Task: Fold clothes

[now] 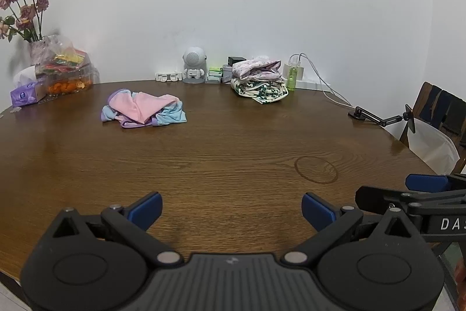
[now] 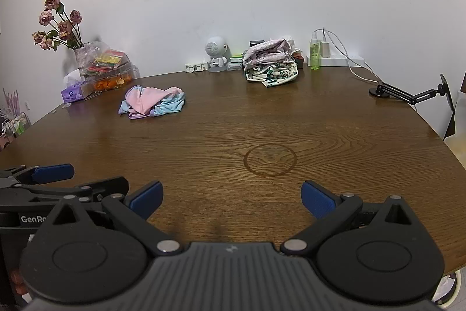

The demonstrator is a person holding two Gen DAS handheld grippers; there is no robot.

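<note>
At the far left of the wooden table [image 1: 233, 153], dried roses [image 1: 23, 5] stand in a vase against the white wall, with a purple tissue box [image 1: 24, 95] and a clear container of orange and coloured snacks [image 1: 68, 72] just beside them. To the right of these, well out on the table top, lies a crumpled garment in pink, light blue and purple [image 1: 144, 110]; it is loose and unfolded, and nothing touches it. Farther right along the far edge stand a small white robot-shaped figure [image 1: 193, 66] and a few little boxes. Next to them sits a pile of clothes [image 1: 259, 79], a pale flowered piece on top of a cream one with a green print. Just right of the pile is a green spray bottle [image 1: 292, 76] by a white charger with a cable trailing over the table. At the far right a black jointed holder [image 1: 381, 117] stands on the table edge, near a chair.

Near the camera, the left gripper [image 1: 232, 209] hangs above the bare wood with its blue-padded jaws spread wide and nothing between them. The right gripper [image 2: 232, 198] is just to its right, also above bare wood near a faint ring mark [image 2: 270, 159], its jaws likewise spread wide and empty. Both are well apart from the clothes.
</note>
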